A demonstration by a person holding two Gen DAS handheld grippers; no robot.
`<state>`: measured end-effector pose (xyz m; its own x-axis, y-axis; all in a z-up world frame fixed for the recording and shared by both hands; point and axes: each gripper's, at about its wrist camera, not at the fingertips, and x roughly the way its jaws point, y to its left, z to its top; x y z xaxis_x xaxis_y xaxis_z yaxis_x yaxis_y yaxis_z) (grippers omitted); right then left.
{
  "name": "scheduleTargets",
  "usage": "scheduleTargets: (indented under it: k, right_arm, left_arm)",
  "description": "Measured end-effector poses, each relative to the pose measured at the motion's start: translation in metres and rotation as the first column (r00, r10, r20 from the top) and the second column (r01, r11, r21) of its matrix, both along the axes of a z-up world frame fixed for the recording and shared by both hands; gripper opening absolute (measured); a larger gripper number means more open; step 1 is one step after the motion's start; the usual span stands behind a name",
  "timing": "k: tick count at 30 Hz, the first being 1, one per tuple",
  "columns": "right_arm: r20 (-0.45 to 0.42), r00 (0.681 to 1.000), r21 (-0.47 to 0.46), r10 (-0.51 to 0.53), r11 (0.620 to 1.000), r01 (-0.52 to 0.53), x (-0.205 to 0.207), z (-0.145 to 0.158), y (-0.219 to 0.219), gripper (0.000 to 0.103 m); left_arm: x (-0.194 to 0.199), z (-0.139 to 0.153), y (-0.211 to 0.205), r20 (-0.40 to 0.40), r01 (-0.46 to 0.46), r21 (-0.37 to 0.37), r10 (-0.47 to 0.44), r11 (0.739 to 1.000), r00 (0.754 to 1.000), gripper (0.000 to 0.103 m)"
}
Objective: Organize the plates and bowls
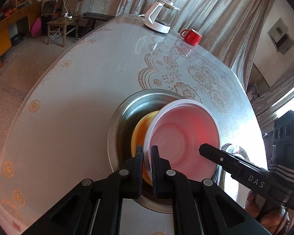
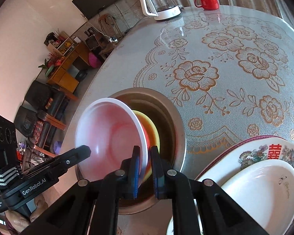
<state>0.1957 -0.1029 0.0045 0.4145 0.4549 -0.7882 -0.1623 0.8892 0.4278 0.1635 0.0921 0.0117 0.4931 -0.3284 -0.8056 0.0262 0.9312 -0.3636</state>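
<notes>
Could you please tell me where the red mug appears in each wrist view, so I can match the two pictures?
Left wrist view: the red mug stands upper centre-right at the table's far edge, just right of the white kettle.
Right wrist view: the red mug is at the top, right of centre, again just right of the white kettle.
Shared landmark: the metal basin at lower centre in both.

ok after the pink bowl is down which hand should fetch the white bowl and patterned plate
Right, probably. The white bowl and patterned plate sit just beside the right tool; the left tool would have to cross over. Both grip the pink bowl.
</notes>
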Motion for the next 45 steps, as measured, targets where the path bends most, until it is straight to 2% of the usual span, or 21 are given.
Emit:
scheduleTargets:
  k: [10, 14, 19, 24, 31, 39, 45]
  right_arm:
    - [0.022, 1.000, -0.025, -0.005, 1.000, 0.005, -0.003, 0.001, 0.001, 0.012]
    - [0.030, 1.000, -0.026, -0.009, 1.000, 0.010, -0.005, 0.003, 0.000, 0.022]
    - [0.044, 0.999, -0.047, -0.012, 0.999, 0.014, -0.007, 0.003, 0.001, 0.022]
    - [0.065, 0.998, -0.033, -0.023, 0.999, 0.025, -0.013, 0.005, -0.004, 0.022]
    - [0.120, 0.993, -0.068, -0.017, 0.997, 0.025, -0.021, 0.007, -0.001, 0.021]
    - [0.138, 0.990, -0.112, 0.003, 0.994, 0.013, -0.021, 0.004, 0.006, 0.020]
    - [0.161, 0.987, -0.176, 0.022, 0.984, 0.007, -0.020, 0.004, 0.013, 0.020]
  left_arm:
    - [-0.005, -0.004, 0.002, 0.007, -0.003, -0.004, 0.003, 1.000, 1.000, 0.008]
    - [-0.009, -0.003, 0.002, 0.012, -0.002, -0.014, 0.002, 1.000, 1.000, 0.008]
    - [-0.016, -0.003, 0.002, 0.022, -0.012, -0.017, 0.012, 1.000, 1.000, 0.008]
    - [-0.023, -0.005, -0.001, 0.054, -0.020, 0.025, 0.019, 0.999, 0.998, 0.009]
    - [-0.032, -0.002, -0.012, 0.131, -0.031, 0.146, 0.012, 0.989, 0.991, 0.010]
    - [-0.037, -0.002, -0.018, 0.172, -0.044, 0.211, 0.007, 0.977, 0.985, 0.012]
    - [-0.040, -0.002, -0.018, 0.193, -0.046, 0.223, 0.003, 0.974, 0.981, 0.012]
